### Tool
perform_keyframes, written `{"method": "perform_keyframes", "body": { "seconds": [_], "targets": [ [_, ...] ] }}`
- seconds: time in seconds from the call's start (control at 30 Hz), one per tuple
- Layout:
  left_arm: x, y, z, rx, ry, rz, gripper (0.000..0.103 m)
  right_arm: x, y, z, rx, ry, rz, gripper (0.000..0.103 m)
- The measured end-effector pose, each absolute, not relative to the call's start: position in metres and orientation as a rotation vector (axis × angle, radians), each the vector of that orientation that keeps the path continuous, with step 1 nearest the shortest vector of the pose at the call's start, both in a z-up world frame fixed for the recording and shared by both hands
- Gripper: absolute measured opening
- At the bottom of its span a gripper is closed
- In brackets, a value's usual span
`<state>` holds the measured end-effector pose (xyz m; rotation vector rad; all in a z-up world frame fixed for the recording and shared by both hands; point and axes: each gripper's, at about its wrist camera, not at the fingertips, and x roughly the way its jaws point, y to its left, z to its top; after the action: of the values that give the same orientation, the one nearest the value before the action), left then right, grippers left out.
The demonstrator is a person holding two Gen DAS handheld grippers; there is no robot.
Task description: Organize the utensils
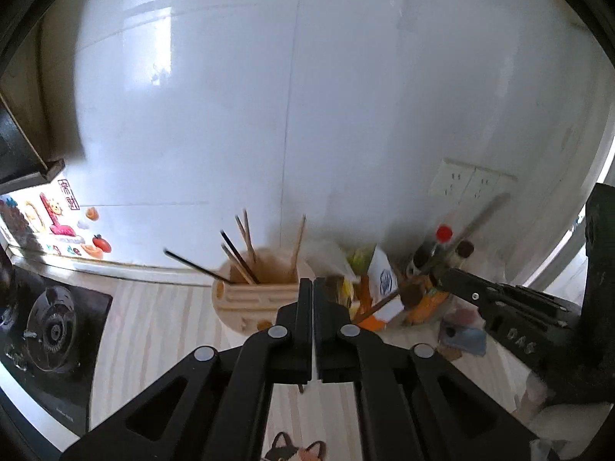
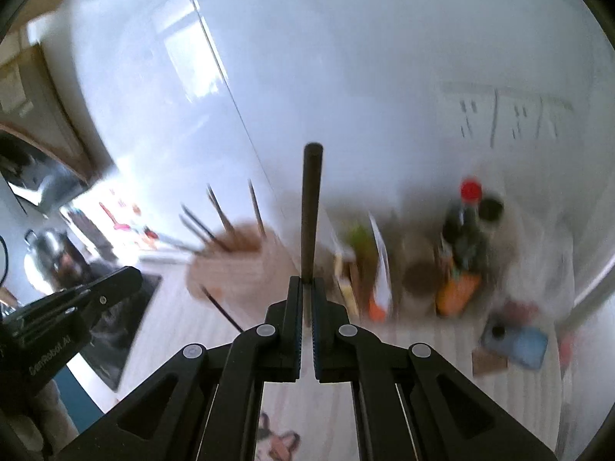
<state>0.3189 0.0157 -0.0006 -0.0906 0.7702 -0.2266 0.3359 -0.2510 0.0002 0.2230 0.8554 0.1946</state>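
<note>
A light wooden utensil holder [image 1: 255, 292] stands on the counter by the white wall with several chopsticks [image 1: 246, 247] in it; it also shows blurred in the right wrist view [image 2: 234, 265]. My left gripper [image 1: 312, 288] is shut just in front of the holder, a thin stick tip showing below its jaws. My right gripper [image 2: 306, 286] is shut on a dark wooden utensil handle [image 2: 311, 207] that stands upright. In the left wrist view the right gripper [image 1: 442, 274] is at the right, with that long utensil [image 1: 453, 246] slanting through it.
Packets and a white carton [image 1: 378, 280] stand right of the holder, with a red-capped dark bottle [image 1: 438, 246] and jars behind. A black gas stove [image 1: 46, 330] is at the left. A blue object [image 2: 517, 344] lies on the counter at right. Wall sockets [image 1: 467, 182] are above.
</note>
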Motion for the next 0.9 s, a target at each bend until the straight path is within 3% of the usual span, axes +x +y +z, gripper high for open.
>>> {"method": "perform_keyframes", "body": {
  "seconds": [0.13, 0.2, 0.27, 0.5, 0.73, 0.77, 0.8, 0.87, 0.9],
  "targets": [
    [0.321, 0.038, -0.026, -0.119, 0.802, -0.172, 0.011, 0.341, -0.25, 0.013, 0.247, 0.884, 0.249, 0.0],
    [0.319, 0.05, -0.058, -0.154, 0.859, -0.129, 0.04, 0.336, -0.248, -0.003, 0.24, 0.938, 0.261, 0.0],
    [0.313, 0.057, -0.09, -0.18, 0.899, -0.093, 0.047, 0.331, -0.248, -0.039, 0.256, 1.025, 0.266, 0.0],
    [0.317, 0.036, -0.179, -0.224, 1.004, -0.099, 0.047, 0.319, -0.271, -0.164, 0.409, 1.287, 0.179, 0.0],
    [0.35, -0.011, -0.229, -0.129, 1.039, -0.078, 0.046, 0.316, -0.284, -0.215, 0.377, 1.35, 0.091, 0.001],
    [0.353, -0.014, -0.234, -0.122, 1.043, -0.069, 0.044, 0.318, -0.286, -0.221, 0.369, 1.359, 0.078, 0.001],
    [0.357, -0.018, -0.24, -0.111, 1.047, -0.047, 0.026, 0.319, -0.287, -0.225, 0.365, 1.361, 0.071, 0.001],
    [0.358, -0.021, -0.245, -0.117, 1.05, -0.041, 0.004, 0.324, -0.289, -0.231, 0.349, 1.361, 0.06, 0.001],
    [0.358, -0.022, -0.245, -0.115, 1.039, -0.041, 0.004, 0.327, -0.289, -0.231, 0.346, 1.357, 0.057, 0.001]
  ]
}}
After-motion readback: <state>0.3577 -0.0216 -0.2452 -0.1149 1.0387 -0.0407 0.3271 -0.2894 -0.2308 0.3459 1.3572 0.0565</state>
